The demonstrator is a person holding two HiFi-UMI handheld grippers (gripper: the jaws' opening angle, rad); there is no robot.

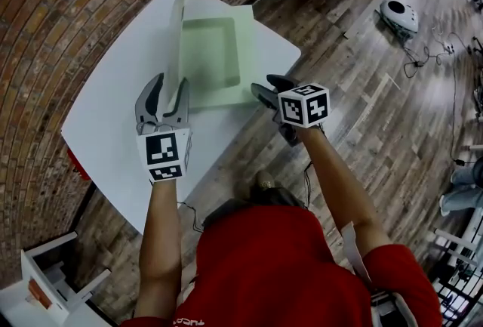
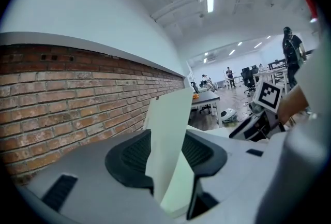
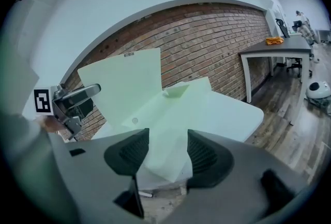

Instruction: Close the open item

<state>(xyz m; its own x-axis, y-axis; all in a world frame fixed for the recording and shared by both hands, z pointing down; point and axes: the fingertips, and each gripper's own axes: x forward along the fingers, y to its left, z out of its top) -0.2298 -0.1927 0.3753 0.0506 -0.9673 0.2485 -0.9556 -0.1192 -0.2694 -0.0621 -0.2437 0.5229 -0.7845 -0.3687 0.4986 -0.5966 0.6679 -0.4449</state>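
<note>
A pale green box (image 1: 226, 87) lies open on the white table (image 1: 113, 121), its lid (image 1: 178, 23) standing upright along the box's left side. My left gripper (image 1: 167, 91) straddles the near edge of the lid. In the left gripper view the thin lid (image 2: 168, 124) runs between the two wide-apart jaws of the left gripper (image 2: 168, 153), and the pads do not clamp it. My right gripper (image 1: 266, 87) hovers open at the box's near right corner. In the right gripper view the box (image 3: 170, 114) fills the space ahead of the right gripper (image 3: 168, 148).
A brick wall (image 1: 45, 23) runs along the table's left and far side. Wooden floor (image 1: 362, 91) lies to the right, with a white round device (image 1: 398, 13) and cables on it. A white stand (image 1: 45, 280) is at the lower left.
</note>
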